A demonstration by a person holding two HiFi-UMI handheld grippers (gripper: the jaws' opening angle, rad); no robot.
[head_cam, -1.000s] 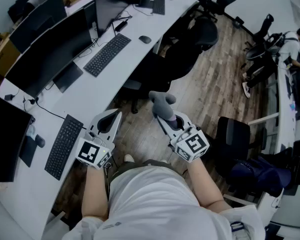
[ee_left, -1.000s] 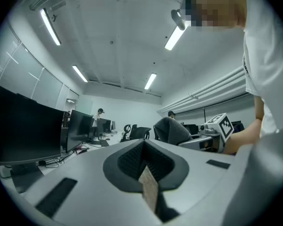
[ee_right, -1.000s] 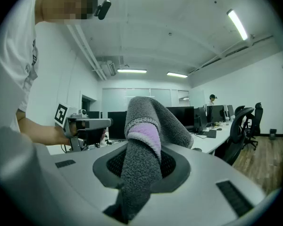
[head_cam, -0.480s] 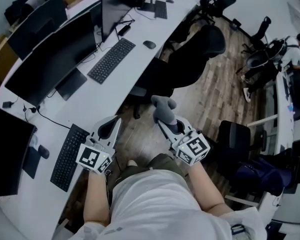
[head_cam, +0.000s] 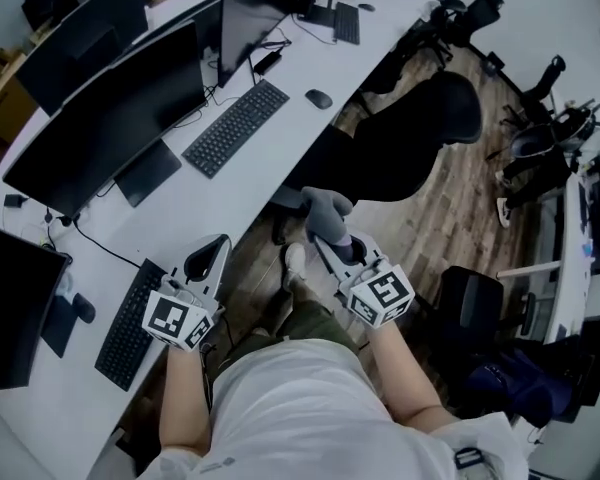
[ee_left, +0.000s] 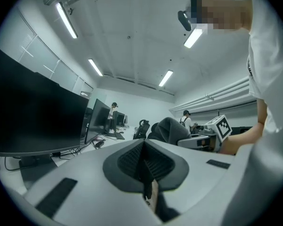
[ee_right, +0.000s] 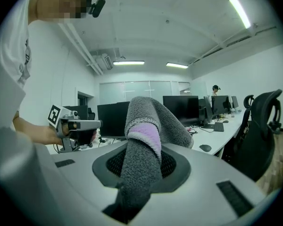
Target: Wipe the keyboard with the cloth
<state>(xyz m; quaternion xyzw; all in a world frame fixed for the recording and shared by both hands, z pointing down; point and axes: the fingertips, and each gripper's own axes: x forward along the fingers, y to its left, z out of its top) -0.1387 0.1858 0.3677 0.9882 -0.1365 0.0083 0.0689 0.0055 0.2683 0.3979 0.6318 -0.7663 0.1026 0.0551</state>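
Note:
A grey cloth with a purple patch sticks up from my right gripper, which is shut on it over the floor beside the desk. My left gripper is shut with nothing in it and hovers at the white desk's front edge. Left of it lies the nearest black keyboard. A second keyboard lies farther along the desk in front of a large monitor. The left gripper view shows the right gripper and the cloth off to the right.
A mouse lies beside the second keyboard. A black office chair stands just beyond the cloth. Another dark monitor is at the near left, with a third keyboard far along the desk. More chairs stand on the wooden floor to the right.
The view has shifted along the desk and the black chair is now nearer the cloth. Both grippers keep their poses; the left one sits closer to the desk edge.

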